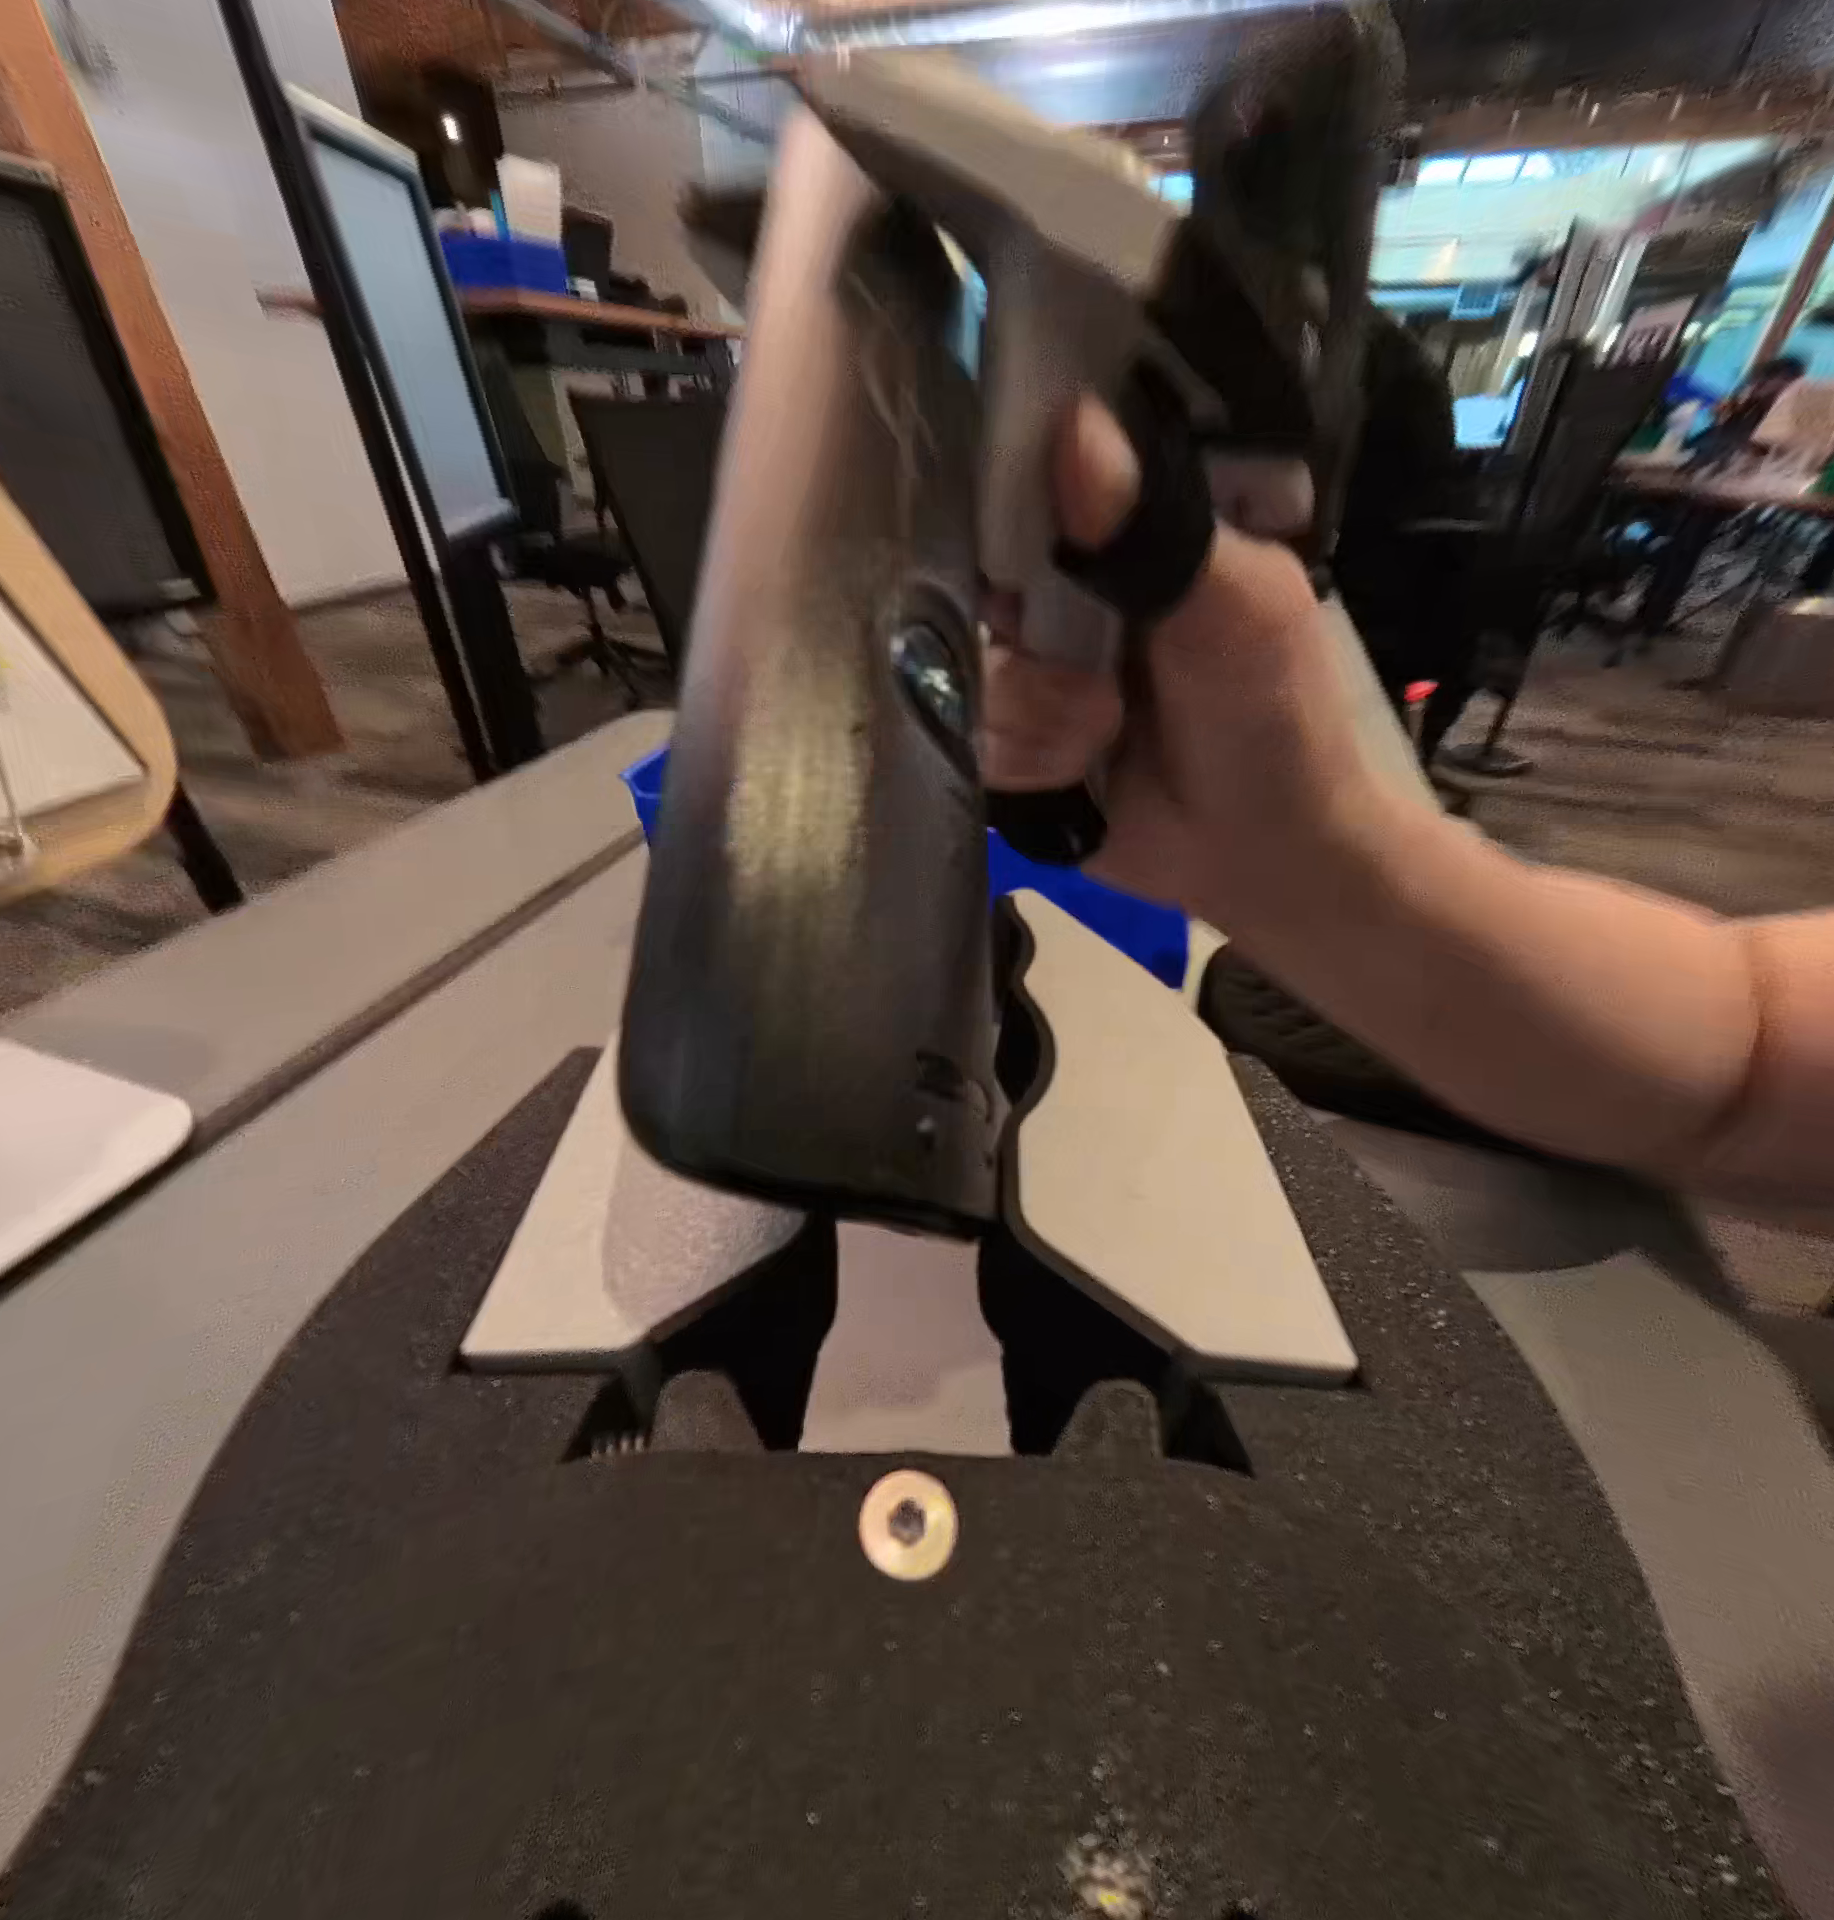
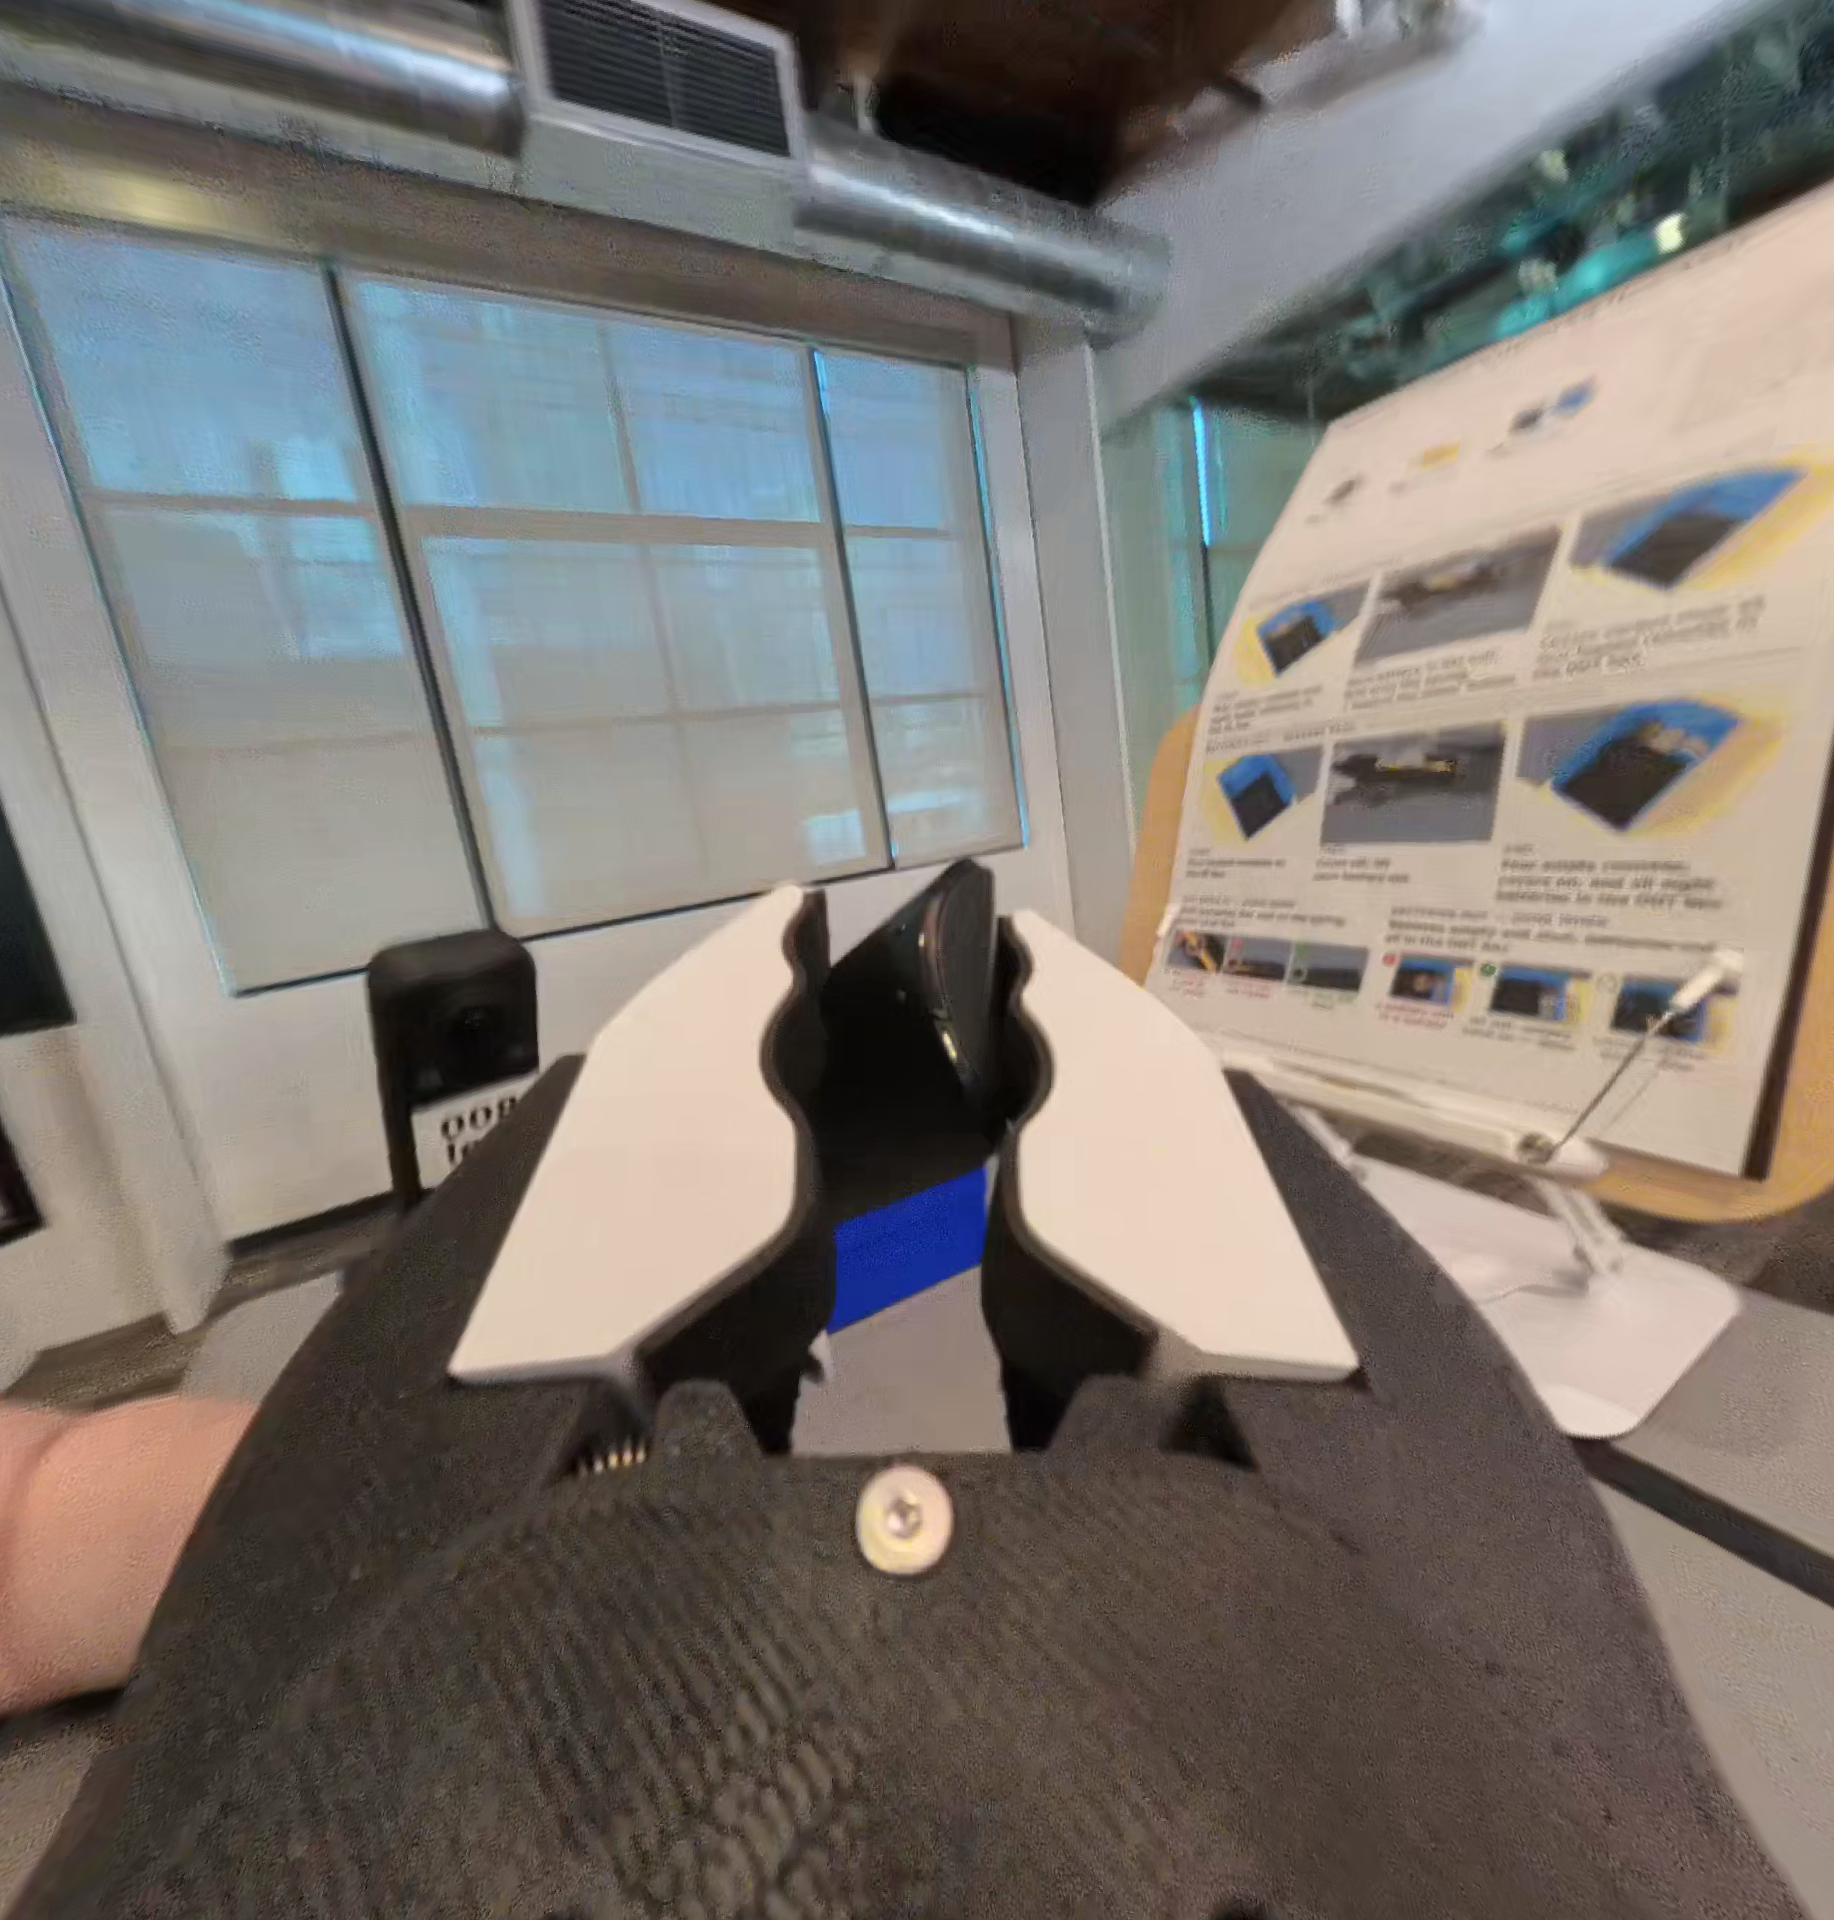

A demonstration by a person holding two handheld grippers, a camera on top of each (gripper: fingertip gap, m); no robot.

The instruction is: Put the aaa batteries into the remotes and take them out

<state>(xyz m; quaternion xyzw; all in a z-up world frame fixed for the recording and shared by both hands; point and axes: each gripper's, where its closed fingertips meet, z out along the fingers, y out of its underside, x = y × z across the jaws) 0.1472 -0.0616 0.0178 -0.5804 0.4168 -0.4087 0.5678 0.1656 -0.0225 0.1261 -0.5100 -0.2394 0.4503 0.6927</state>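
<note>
A black remote [image 1: 809,831] stands nearly upright close in front of the left wrist camera, blurred. Its lower end lies against the right finger of my left gripper [image 1: 913,935] and covers the left finger, so I cannot tell whether those jaws clamp it. My right gripper [image 1: 892,187], held by a hand [image 1: 1204,727], reaches the remote's top end from the upper right. In the right wrist view my right gripper [image 2: 908,914] is shut on the remote [image 2: 934,997], seen edge-on between the fingers. No batteries show.
A blue bin [image 1: 1089,914] sits on the grey table [image 1: 269,1039] behind the remote and also shows in the right wrist view [image 2: 908,1247]. An instruction board [image 2: 1515,779] on a white stand [image 2: 1578,1320] is at the right. Office desks and chairs stand beyond.
</note>
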